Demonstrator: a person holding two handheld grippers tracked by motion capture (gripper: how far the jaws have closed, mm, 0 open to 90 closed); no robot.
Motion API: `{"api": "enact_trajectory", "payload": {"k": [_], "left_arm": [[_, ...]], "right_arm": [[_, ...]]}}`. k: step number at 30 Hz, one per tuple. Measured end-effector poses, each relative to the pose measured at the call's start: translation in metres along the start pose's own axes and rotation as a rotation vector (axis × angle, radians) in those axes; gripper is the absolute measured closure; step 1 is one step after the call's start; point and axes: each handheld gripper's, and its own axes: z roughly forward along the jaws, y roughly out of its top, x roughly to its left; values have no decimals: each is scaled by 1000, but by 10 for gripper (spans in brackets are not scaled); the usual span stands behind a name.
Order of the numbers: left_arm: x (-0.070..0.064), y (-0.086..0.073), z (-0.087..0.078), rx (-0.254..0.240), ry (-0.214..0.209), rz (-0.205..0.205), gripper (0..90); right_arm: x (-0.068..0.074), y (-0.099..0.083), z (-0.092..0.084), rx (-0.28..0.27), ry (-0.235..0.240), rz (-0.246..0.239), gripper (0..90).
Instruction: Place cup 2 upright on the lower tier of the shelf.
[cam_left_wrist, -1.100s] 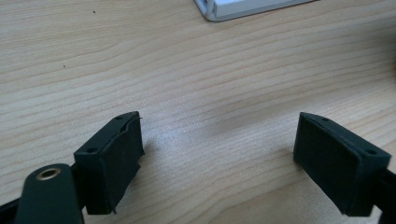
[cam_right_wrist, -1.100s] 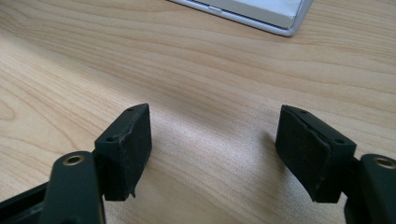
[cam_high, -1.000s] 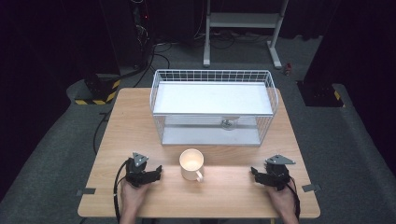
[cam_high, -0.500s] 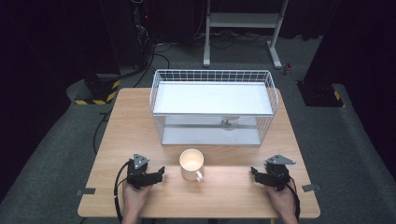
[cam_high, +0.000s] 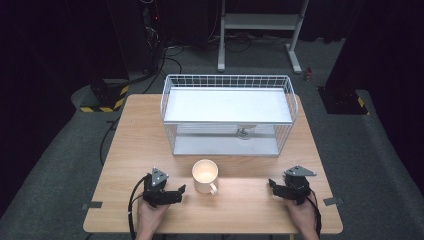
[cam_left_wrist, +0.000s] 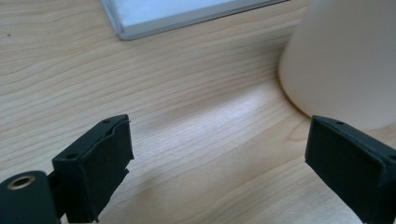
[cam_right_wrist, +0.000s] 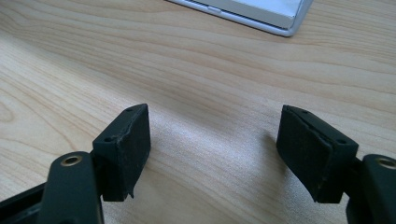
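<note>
A: We have the cream mug (cam_high: 204, 174) standing upright on the wooden table (cam_high: 135, 135), just in front of the white wire basket (cam_high: 227, 112), with its handle (cam_high: 212, 189) turned toward our side

B: And our left gripper (cam_high: 172, 194) sits just beside it on the left. Its jaws have just been opening and stand wide with nothing between them; in the left gripper view bare wood lies in the gap and the mug wall (cam_left_wrist: 345, 60) rises past the right-hand pad (cam_left_wrist: 348, 163), apart from it

A: Our right gripper (cam_high: 276, 186) rests well off to the mug's right, jaws parted too, gripping nothing; the right gripper view has plain tabletop between the pads (cam_right_wrist: 130, 149)

B: So how do we expect the mug to behave?

A: We judge it rigid and probably ceramic: moderate weight, a smooth glazed wall that could slip against the pads, and breakable if we knock it over or let it drop

B: Then where do we take it?

A: We would take the rim, one jaw inside and one outside, since we doubt the full body fits our span. The handle is the other choice, but it looks small and faces away from our left gripper, so it suits the right one better

B: And we close gently, keeping it upright
</note>
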Motion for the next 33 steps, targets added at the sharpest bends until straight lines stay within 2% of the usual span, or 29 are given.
{"api": "enact_trajectory", "payload": {"k": [6,12,22,33], "left_arm": [[-8,2,-3,-27,-36,-33,43],[-15,4,-3,-15,-53,-18,38],[-30,8,-4,-16,-71,18,27],[-45,13,1,-19,-94,92,25]], "right_arm": [[0,0,0,0,0,0,261],[0,0,0,0,0,0,260],[0,0,0,0,-3,1,259],[1,-1,-1,1,-6,4,258]]}}
